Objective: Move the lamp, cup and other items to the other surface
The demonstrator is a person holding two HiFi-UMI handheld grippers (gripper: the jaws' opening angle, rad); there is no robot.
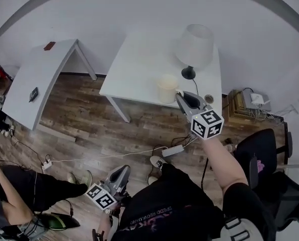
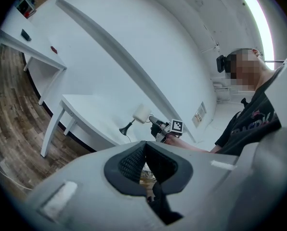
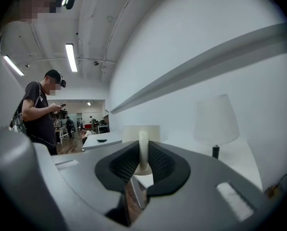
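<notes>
- Head view: The right tongs [image 1: 179,95] are clenched on the cup [image 1: 167,88], just in front of the lamp [image 1: 193,46] at the front edge of the near surface [image 1: 134,64]. Whether the cup is clear of that surface cannot be told. A small round item [image 1: 208,98] lies near the lamp's base. The left tongs [image 1: 124,169] hang well below the lamp, over the wooden floor [image 1: 89,129]. The far surface [image 1: 39,79], well to the lamp's left, carries a dark flat thing [image 1: 33,94] and a reddish thing [image 1: 49,45].
- Left gripper view: The left tongs are pressed together on nothing. Across the room, the right tongs reach in just beside the lamp.
- Right gripper view: The pads pinch the cup's thin handle [image 3: 142,148], with the cup's body just beyond them and the lamp off to one side. The step appears to be carrying the cup away from the lamp to the far surface. A pinch on a handle alone may let the cup swing, so a level, unhurried carry, kept clear of the lampshade, seems wise.
- Contents: Seen from above, the cup's mouth is pale, and nothing can be made out inside it.
</notes>
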